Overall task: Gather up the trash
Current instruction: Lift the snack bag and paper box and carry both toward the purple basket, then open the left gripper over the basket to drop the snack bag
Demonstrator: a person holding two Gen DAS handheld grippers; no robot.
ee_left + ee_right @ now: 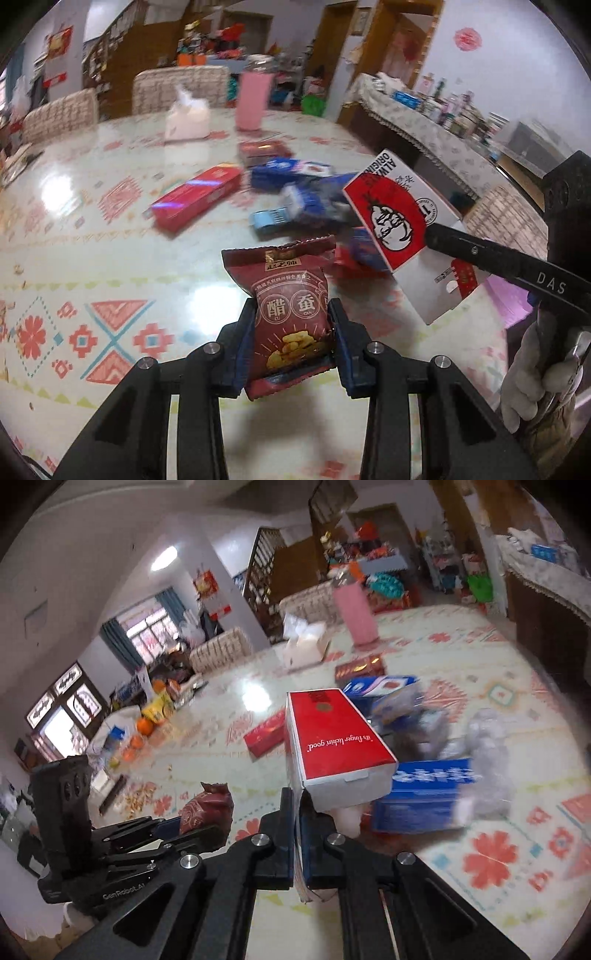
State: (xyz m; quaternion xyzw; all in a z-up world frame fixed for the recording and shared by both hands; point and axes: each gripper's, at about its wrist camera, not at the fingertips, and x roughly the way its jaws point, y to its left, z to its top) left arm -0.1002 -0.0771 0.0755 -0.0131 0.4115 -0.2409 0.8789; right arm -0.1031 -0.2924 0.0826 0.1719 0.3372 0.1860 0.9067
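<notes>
Dark red snack packet [291, 321] is pinched across its middle by the left gripper [293, 332], fingers pressed into both sides, packet upright and lifted clear of the patterned worktop [92, 258]. Red-and-white fried-chicken box [332, 738] is held by the right gripper [298, 812], fingers pressed together on a thin cardboard flap at the box's near end, so the box hangs out in front and tilts; in the left view the same box [391, 218] sits off the fingers at an angle. Both items are off the worktop, so the step is carrying them to wherever trash goes; no bin is visible in either view. To do it well: keep both grips closed, move the box slowly since a flap pinch is weak and the box could swing or tear loose. Keep the two loads apart. More trash remains: long red carton [195, 199], blue boxes [291, 177], blue carton [424, 794]. Pink cup [255, 99] and tissue box [186, 118] are well beyond and probably not trash.
</notes>
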